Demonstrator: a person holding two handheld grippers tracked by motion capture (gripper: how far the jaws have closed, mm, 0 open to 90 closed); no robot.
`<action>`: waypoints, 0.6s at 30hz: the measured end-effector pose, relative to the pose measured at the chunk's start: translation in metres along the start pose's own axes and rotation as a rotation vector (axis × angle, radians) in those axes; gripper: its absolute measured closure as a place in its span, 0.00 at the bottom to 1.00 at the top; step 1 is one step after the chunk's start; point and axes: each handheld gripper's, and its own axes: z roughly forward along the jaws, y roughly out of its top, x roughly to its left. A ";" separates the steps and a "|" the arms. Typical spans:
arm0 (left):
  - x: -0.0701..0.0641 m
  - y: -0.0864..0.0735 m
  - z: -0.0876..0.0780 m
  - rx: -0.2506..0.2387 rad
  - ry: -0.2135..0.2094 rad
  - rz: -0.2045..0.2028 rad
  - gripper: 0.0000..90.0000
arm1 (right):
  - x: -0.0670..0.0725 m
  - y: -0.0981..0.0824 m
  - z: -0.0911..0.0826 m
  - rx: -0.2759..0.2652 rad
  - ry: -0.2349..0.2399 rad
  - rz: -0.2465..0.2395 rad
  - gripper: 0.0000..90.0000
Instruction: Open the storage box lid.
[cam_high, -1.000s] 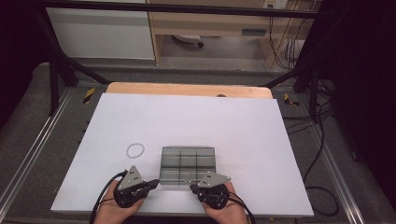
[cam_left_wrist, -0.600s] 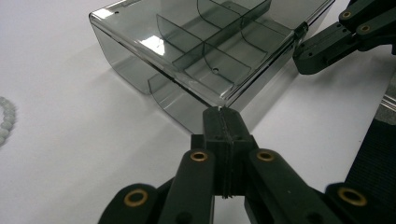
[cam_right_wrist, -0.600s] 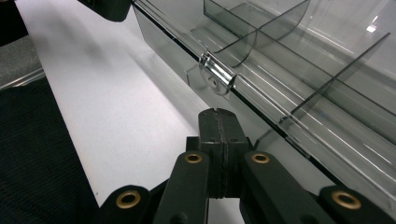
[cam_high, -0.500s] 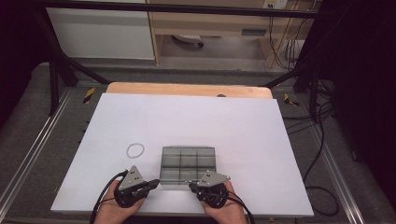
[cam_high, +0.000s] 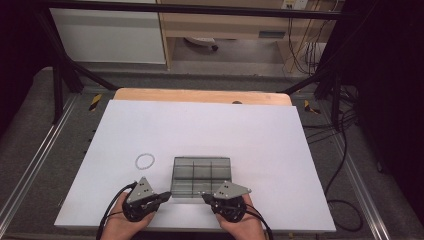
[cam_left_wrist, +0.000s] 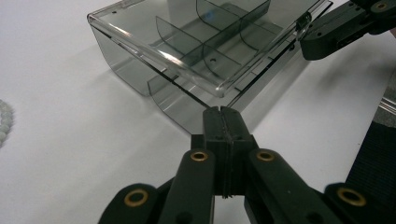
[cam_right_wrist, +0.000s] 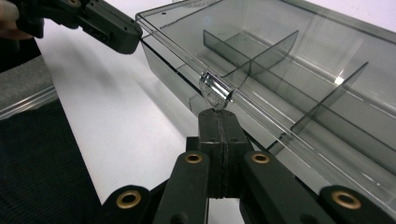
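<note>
two grippers, left (cam_high: 162, 196) and right (cam_high: 207, 198), sit fully closed and empty at the near edge of the box (cam_high: 201, 177) on the counter (cam_high: 260, 135). expect light, stiff, slick plastic; you should catch the latch (cam_right_wrist: 215, 91).

Even overhead light keeps the white desk (cam_high: 200, 130) bright while the surroundings stay dim. Glare streaks the clear box (cam_left_wrist: 196, 51); soft shadows lie beside it. Near jaws blur slightly.
</note>
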 end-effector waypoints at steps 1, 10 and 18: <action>0.000 0.000 0.000 0.002 -0.002 0.001 1.00 | 0.000 0.001 0.000 -0.005 0.000 0.001 1.00; -0.003 0.005 -0.002 -0.036 0.005 -0.008 1.00 | 0.000 0.010 -0.007 -0.045 -0.002 0.003 1.00; -0.004 0.018 0.004 -0.093 -0.002 -0.041 1.00 | -0.001 0.017 -0.010 -0.074 -0.007 0.001 1.00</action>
